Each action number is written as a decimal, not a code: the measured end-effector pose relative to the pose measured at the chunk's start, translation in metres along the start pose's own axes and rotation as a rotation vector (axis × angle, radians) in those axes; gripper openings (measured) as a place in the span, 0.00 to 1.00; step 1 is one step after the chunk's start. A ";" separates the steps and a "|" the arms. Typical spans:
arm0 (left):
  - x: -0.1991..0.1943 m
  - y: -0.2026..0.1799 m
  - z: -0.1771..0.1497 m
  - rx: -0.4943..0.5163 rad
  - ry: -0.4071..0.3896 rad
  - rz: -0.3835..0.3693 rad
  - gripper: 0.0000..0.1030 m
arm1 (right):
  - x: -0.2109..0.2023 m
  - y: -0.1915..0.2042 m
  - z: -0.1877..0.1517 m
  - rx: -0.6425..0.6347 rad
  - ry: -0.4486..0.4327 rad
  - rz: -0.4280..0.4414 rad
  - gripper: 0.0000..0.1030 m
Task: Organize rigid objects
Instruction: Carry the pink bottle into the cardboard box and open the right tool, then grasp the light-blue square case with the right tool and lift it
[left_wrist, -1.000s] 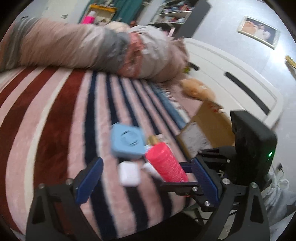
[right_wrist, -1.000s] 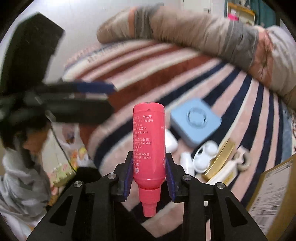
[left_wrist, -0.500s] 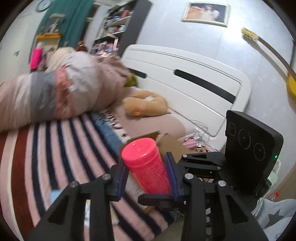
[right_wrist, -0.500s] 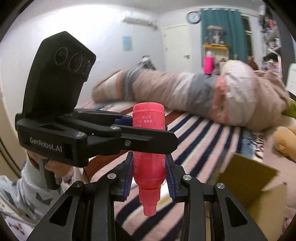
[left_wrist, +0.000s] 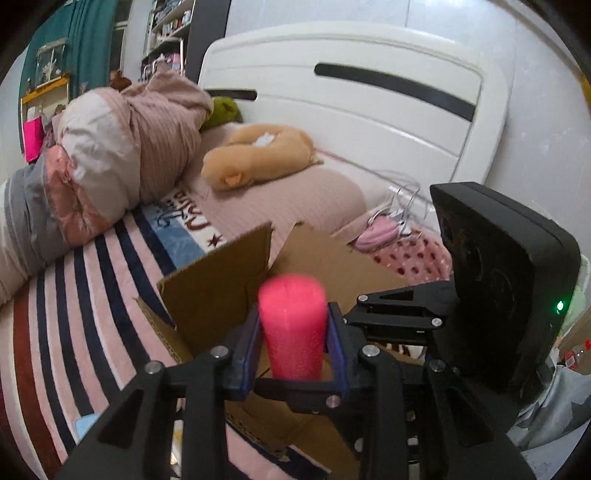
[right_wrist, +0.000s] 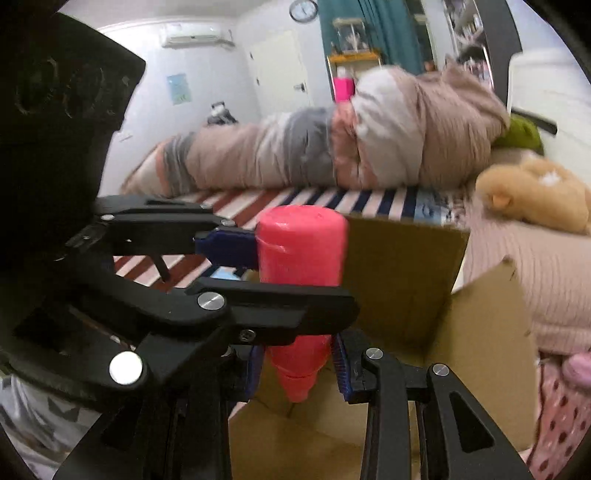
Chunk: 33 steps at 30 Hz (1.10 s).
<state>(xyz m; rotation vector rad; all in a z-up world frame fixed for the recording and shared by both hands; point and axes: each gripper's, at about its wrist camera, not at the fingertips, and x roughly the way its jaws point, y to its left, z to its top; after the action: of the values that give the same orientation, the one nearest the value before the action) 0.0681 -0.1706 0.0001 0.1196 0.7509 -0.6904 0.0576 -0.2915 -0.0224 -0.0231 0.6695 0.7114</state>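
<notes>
A pink bottle (left_wrist: 292, 328) is held upside down over an open cardboard box (left_wrist: 218, 291) on the striped bed. My left gripper (left_wrist: 295, 345) is shut on the bottle's upper body. My right gripper (right_wrist: 299, 365) is shut on the same bottle (right_wrist: 301, 254) lower down, near its cap end. In the right wrist view the left gripper's arm crosses in front of the bottle. The box's inside (right_wrist: 399, 280) lies right behind and below the bottle.
A striped blanket (left_wrist: 70, 314) covers the bed. A rolled quilt (left_wrist: 103, 162) and an orange plush toy (left_wrist: 258, 158) lie beyond the box. A white headboard (left_wrist: 369, 92) stands at the back. A blue item (left_wrist: 86, 424) peeks at the lower left.
My left gripper has closed on the pink bottle that the right gripper held. Both grippers have carried it from above the loose items to over the cardboard box.
</notes>
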 end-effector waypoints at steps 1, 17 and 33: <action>0.003 0.001 0.000 -0.002 0.005 0.005 0.29 | 0.001 0.000 -0.001 -0.006 0.006 0.000 0.27; -0.080 0.056 -0.028 -0.156 -0.123 0.112 0.62 | -0.019 0.021 0.001 -0.061 -0.014 -0.081 0.40; -0.151 0.178 -0.151 -0.349 -0.092 0.365 0.72 | 0.101 0.136 0.012 -0.092 0.137 0.115 0.61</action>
<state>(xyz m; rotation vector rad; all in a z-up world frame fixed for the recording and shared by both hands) 0.0100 0.0989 -0.0354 -0.0927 0.7258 -0.2108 0.0385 -0.1240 -0.0437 -0.1193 0.7731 0.8565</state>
